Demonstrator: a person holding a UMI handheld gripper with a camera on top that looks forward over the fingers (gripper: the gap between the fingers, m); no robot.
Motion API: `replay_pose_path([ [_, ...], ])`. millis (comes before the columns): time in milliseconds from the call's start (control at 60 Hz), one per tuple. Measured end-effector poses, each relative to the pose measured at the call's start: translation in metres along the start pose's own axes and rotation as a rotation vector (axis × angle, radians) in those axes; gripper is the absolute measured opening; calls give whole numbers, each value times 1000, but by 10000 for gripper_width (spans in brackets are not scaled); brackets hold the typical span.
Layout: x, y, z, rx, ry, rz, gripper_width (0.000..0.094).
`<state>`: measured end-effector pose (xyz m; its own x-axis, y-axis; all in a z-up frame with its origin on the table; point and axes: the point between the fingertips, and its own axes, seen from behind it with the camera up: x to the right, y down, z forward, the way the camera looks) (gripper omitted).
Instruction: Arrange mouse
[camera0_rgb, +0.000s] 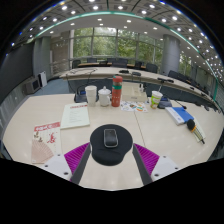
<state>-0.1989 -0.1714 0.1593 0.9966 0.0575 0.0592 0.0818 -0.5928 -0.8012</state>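
Note:
A small dark mouse (110, 138) with a grey middle lies on a round black mouse pad (110, 149) on the pale table (170, 150). My gripper (111, 162) is open. Its magenta-padded fingers (78, 155) stand wide apart at either side of the mouse pad. The mouse sits just ahead of the fingers and between them, with a clear gap to each pad. Neither finger touches the mouse. The near edge of the mouse pad is hidden by the gripper body.
Beyond the mouse stand white cups (91, 94), a tall red-orange container (117, 92) and a green cup (156, 99). A pale booklet (76, 115) and a red-printed leaflet (45, 130) lie to the left. A blue packet (180, 114) lies to the right.

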Motion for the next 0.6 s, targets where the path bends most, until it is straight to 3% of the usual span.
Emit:
replay_pose_path([
  [300, -2, 31, -129, 57, 0, 4, 856],
  [600, 6, 51, -192, 92, 3, 11, 852],
])
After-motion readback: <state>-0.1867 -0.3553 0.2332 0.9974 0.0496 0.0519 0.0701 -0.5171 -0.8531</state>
